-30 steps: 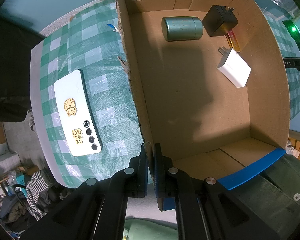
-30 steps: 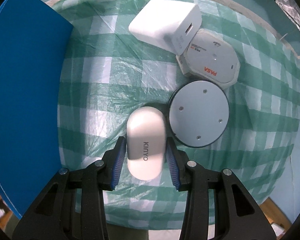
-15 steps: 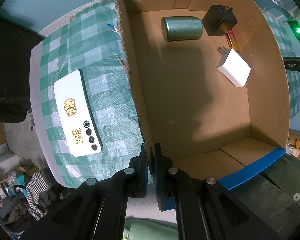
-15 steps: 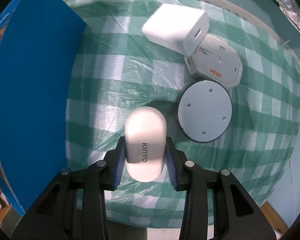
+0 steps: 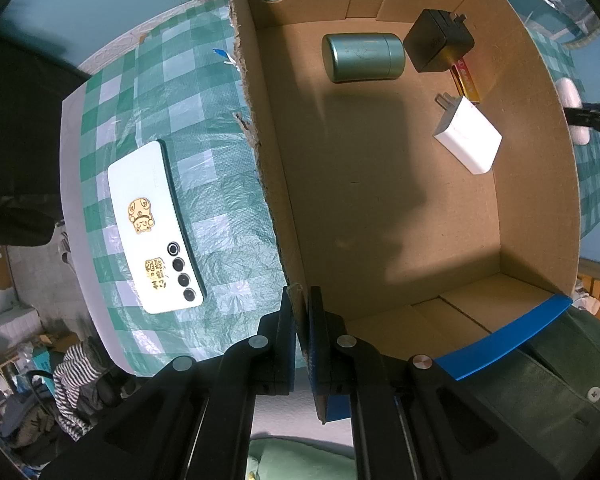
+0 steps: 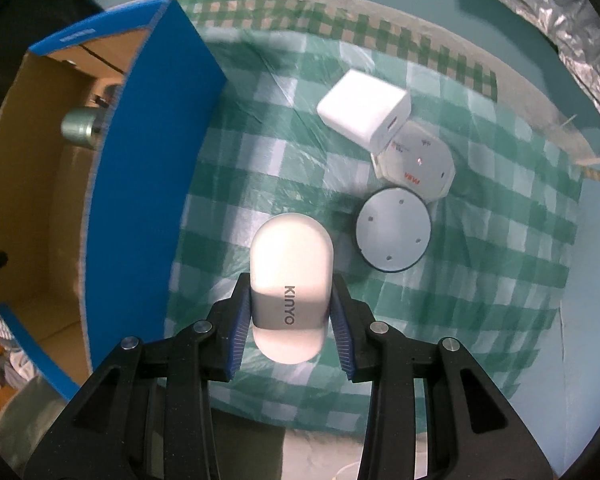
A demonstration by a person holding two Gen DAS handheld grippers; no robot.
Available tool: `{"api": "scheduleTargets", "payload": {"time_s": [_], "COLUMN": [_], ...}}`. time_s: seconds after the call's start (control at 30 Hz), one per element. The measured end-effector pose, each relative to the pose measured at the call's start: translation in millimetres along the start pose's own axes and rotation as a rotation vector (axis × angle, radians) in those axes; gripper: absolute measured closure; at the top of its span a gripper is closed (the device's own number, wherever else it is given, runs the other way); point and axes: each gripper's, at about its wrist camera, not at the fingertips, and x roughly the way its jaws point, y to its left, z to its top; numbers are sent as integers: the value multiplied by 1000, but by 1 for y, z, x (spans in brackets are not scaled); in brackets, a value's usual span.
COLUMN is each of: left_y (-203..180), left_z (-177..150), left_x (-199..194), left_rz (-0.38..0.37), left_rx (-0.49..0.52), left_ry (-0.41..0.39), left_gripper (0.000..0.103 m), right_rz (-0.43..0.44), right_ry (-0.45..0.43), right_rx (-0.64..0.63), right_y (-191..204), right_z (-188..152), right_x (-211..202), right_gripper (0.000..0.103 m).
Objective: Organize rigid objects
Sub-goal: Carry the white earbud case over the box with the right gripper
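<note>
Green-and-white checked cloth covers the table (image 6: 236,184), and above it a white rounded KINYO case (image 6: 290,280) is held clear of the cloth, clamped between the blue-padded jaws of the right gripper (image 6: 291,320); the jaws have just been closing on it. Just ahead and to the right of those jaws a grey round disc (image 6: 394,234) lies flat. Beyond it a white octagonal puck (image 6: 418,162) is seen, with a white cube charger (image 6: 364,114) resting partly on it. To the left of the jaws stands the blue outer wall of a cardboard box (image 6: 140,184).

The left gripper (image 5: 302,320) is clenched on the box's torn side wall. Ahead and to the right of its jaws, on the box floor, are found a green tin (image 5: 362,57) on its side, a black plug adapter (image 5: 438,42), a white plug adapter (image 5: 468,140) and a red-and-gold bar (image 5: 465,82). To the left, on the cloth, a white phone (image 5: 152,226) lies face down.
</note>
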Motion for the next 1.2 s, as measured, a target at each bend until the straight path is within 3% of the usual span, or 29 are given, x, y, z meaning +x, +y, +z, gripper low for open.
{"api": "scheduleTargets", "payload": {"time_s": [0.67, 1.2], "left_y": [-1, 1], "left_z": [0, -1], "left_x": [0, 0], "left_rz": [2, 2], "left_rx": [3, 1], "left_ry": [-2, -5], "left_gripper": [98, 98], "right_rz": [32, 32], "right_ry": [-106, -74], "right_rx": [-151, -314], "right_y": [46, 115], "right_z": [21, 40], "right_x": [-63, -44], "right_gripper": [66, 66]}}
